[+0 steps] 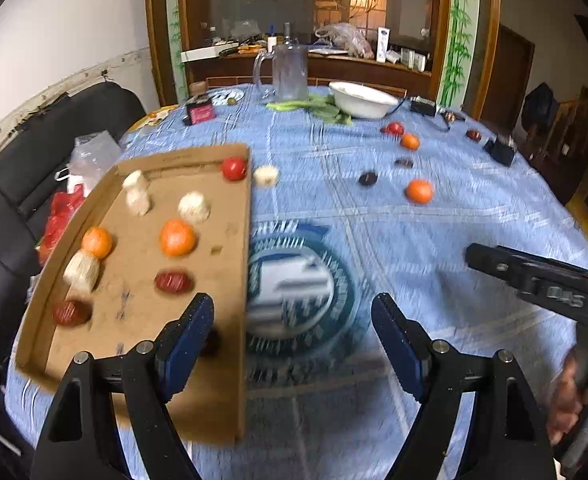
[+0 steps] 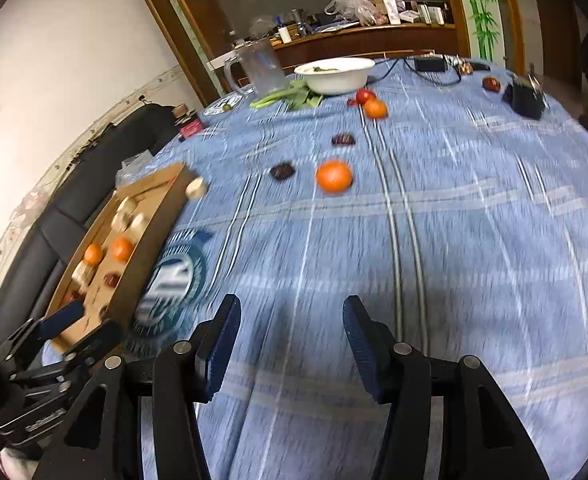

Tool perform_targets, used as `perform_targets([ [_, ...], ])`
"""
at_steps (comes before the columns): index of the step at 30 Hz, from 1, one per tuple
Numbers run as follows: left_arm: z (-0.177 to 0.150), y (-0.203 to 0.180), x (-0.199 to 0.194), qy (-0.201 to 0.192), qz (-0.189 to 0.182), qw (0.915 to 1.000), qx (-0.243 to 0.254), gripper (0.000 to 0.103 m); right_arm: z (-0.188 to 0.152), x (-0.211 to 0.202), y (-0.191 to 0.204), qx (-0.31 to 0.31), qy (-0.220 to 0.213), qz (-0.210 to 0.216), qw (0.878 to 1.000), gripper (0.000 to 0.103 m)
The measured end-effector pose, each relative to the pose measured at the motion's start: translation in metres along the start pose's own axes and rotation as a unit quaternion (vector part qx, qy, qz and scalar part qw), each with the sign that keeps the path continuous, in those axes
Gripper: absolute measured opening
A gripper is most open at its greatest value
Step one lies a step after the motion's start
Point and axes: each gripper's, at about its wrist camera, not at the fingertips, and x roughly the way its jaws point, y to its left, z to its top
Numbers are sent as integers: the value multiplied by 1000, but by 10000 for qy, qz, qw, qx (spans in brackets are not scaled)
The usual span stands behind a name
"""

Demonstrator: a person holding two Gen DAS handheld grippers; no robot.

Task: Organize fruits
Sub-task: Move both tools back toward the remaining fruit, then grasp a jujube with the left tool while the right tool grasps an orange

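Flanking the loose orange [image 2: 333, 176]: two dark dates [image 2: 282, 171], white bowl [image 2: 334, 74] beyond.

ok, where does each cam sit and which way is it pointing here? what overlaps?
Left wrist: on the left hand-held gripper, looking forward over the cardboard tray and blue tablecloth; its own open fingers show, plus the right hand-held gripper at right.
Right wrist: on the right hand-held gripper, looking across the tablecloth toward the near orange; its open fingers show, the left one at lower left.
Shared: tray, near orange, white bowl, glass mug.
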Motion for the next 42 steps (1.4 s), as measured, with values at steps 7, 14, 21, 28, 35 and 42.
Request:
perform_targets([
  [7, 50, -11, 40, 7, -217, 9996, -164, 80, 58, 54, -13, -152, -22, -409, 9990, 57],
  [14, 76, -17, 90, 318, -368, 9981, -386, 80, 80, 99, -22, -279, 187, -593, 9977, 57],
  [21, 90, -24, 137, 712, -659, 9929, -696, 59, 81, 109, -19, -546, 182, -507, 9971, 36],
  [28, 102, -47, 163, 744, -579, 9941, -528, 59, 82, 99, -37, -548, 97, -1129, 9920, 36],
  [35, 105, -63, 181, 612, -785, 9949, -151, 32, 87, 90, -63, -82, 147, -1068, 9941, 36],
  [42, 101, -65, 179, 513, -836, 9952, -22, 21, 83, 92, -56, -233, 104, -1215, 9923, 37],
])
